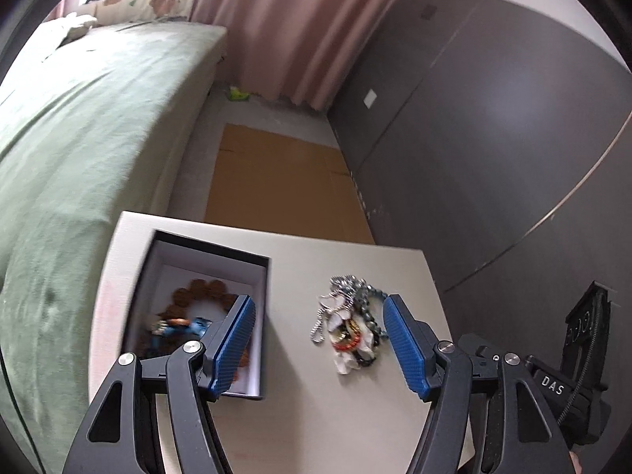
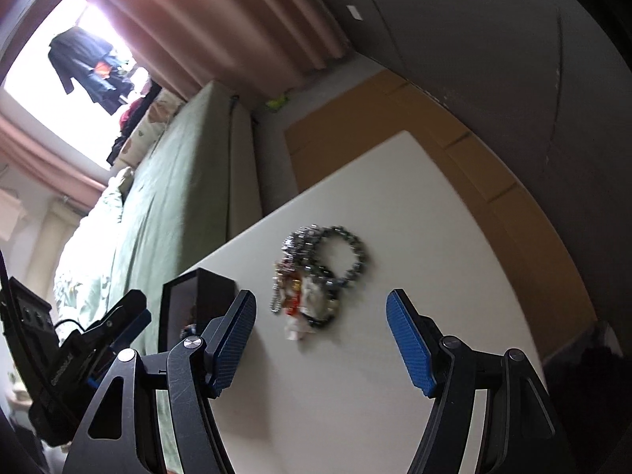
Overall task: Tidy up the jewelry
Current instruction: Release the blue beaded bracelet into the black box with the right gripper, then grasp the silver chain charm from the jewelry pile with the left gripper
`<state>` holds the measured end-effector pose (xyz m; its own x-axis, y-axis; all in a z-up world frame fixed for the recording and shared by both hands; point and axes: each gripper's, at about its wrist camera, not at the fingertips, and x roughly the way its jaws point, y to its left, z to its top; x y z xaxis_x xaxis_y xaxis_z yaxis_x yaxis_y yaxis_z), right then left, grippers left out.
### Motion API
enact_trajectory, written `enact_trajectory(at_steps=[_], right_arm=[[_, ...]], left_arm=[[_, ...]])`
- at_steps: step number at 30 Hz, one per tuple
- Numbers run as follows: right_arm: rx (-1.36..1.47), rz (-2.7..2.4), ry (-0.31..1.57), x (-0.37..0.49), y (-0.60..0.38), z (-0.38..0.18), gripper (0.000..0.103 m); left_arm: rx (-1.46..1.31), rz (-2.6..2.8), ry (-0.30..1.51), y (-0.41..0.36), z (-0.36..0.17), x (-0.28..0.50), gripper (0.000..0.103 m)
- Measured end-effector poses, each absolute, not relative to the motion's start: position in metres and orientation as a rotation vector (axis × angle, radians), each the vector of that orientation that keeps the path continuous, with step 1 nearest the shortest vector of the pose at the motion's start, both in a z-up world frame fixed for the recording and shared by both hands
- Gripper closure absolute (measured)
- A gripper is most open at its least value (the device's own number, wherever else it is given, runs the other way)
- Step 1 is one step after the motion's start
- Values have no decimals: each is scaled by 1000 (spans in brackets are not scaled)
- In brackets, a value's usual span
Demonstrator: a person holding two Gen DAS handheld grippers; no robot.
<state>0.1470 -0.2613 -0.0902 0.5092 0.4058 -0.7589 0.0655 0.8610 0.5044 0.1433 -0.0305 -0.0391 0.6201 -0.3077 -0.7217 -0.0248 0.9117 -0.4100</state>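
Both tools are built alike: the left gripper and the right gripper have matte black linkage arms with triangular cut-outs, joined by round silver screws. Each finger ends in a bright blue, finely ribbed pad. In the left wrist view the other tool's black housing carries white letters "DAS" and a thin braided black cable; raised markings higher on it are perhaps digits, too blurred to read
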Motion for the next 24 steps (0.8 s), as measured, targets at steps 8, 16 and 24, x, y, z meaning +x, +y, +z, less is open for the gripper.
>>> enact_trajectory(at_steps=[8,16,24], right_arm=[[606,193,1053,163,-290,-106,34],[673,201,1054,178,-307,-114,34],[728,188,1073,181,-319,-122,34]], left_arm=[[-304,-163,977,-73,-47,169,46],[-217,-142,1069,-108,-68,198,61],[-151,-84,1133,-126,-96,222,66]])
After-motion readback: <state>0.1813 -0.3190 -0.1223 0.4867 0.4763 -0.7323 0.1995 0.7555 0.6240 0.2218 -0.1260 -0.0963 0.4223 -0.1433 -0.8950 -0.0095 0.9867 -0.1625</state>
